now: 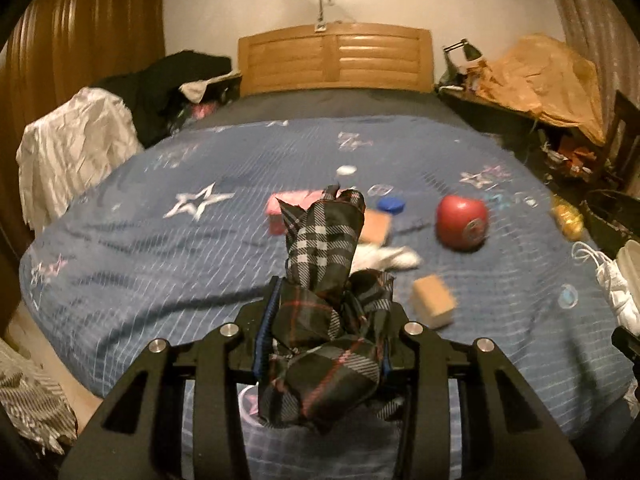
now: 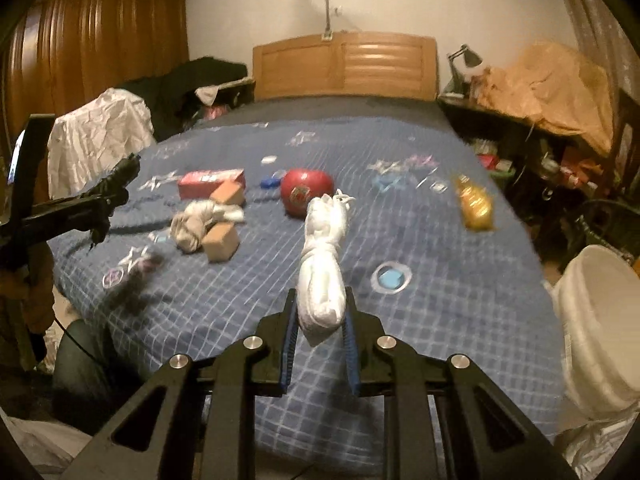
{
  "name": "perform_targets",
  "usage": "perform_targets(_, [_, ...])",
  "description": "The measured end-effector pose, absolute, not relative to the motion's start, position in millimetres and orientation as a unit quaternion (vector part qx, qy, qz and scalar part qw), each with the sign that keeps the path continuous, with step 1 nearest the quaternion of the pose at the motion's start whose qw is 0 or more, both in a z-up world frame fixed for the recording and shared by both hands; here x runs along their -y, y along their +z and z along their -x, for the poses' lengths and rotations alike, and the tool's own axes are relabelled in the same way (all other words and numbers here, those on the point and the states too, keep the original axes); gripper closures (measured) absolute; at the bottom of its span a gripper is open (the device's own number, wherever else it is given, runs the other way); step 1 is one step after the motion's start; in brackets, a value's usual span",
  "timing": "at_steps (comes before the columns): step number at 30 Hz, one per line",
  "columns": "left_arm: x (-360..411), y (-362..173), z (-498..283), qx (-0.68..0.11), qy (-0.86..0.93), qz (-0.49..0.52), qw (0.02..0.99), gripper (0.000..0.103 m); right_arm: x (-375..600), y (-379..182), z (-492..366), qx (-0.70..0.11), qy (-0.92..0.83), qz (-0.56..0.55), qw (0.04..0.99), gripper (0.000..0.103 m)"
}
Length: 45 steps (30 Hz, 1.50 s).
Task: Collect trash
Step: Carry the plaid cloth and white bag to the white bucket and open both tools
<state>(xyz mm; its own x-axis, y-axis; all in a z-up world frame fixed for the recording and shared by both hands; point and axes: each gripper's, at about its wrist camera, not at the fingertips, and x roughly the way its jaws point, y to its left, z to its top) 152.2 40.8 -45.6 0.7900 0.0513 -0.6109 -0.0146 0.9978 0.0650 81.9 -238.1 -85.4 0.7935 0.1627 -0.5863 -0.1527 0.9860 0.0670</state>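
My left gripper [image 1: 326, 320] is shut on a dark plaid bag [image 1: 320, 280], bunched between its fingers and held above the near end of the bed. My right gripper [image 2: 322, 312] is shut on a white knotted plastic bag [image 2: 324, 264], also held over the bed. On the blue star bedspread [image 2: 440, 280] lie a red round tin [image 2: 306, 192], a red box [image 2: 210, 182], two tan blocks [image 2: 220, 242], a crumpled grey-white wad [image 2: 192, 222], a blue cap [image 2: 270, 182] and a gold wrapper [image 2: 474, 202]. The left gripper with the plaid bag shows at the left of the right wrist view [image 2: 108, 196].
A white bin [image 2: 600, 328] stands at the bed's right side. A wooden headboard [image 1: 336, 58] is at the far end. Clothes pile on the left [image 1: 72, 148], a cluttered desk with a lamp on the right [image 1: 532, 80]. A dark basket [image 2: 612, 220] sits beyond the bin.
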Motion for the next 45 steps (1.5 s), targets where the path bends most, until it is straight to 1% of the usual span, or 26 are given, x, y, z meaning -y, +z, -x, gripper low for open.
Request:
perform_targets(8, [29.2,-13.1,-156.8,-0.288,-0.031,-0.060,0.955,0.065,291.5,-40.8,-61.8,-0.269,0.030,-0.006,0.963,0.081])
perform_targets(16, [124.5,9.6,-162.7,-0.261,-0.105,-0.096,0.955,0.065,364.4,-12.7,-39.2,-0.256,-0.028,-0.009,0.966,0.081])
perform_targets(22, [200.8,18.0,-162.2,-0.242,-0.166,-0.128,0.947,0.065,428.9,-3.4,-19.9,-0.260,-0.079,-0.017,0.962,0.081])
perform_targets(35, [346.7,3.1,-162.2,-0.244,-0.281,-0.186,0.909,0.065,565.3,-2.4,22.0,-0.283,-0.177,-0.060,0.941,0.081])
perform_targets(39, [392.8,-6.3,-159.1,-0.250,-0.320,-0.203,0.891,0.065,591.8,-7.2,28.8,-0.287,-0.198,-0.075,0.934,0.081])
perform_targets(45, [442.0,-24.2,-151.6,-0.253,-0.362,-0.227,0.868,0.065,632.9,-22.6,37.8,-0.300,-0.218,-0.104,0.923,0.081])
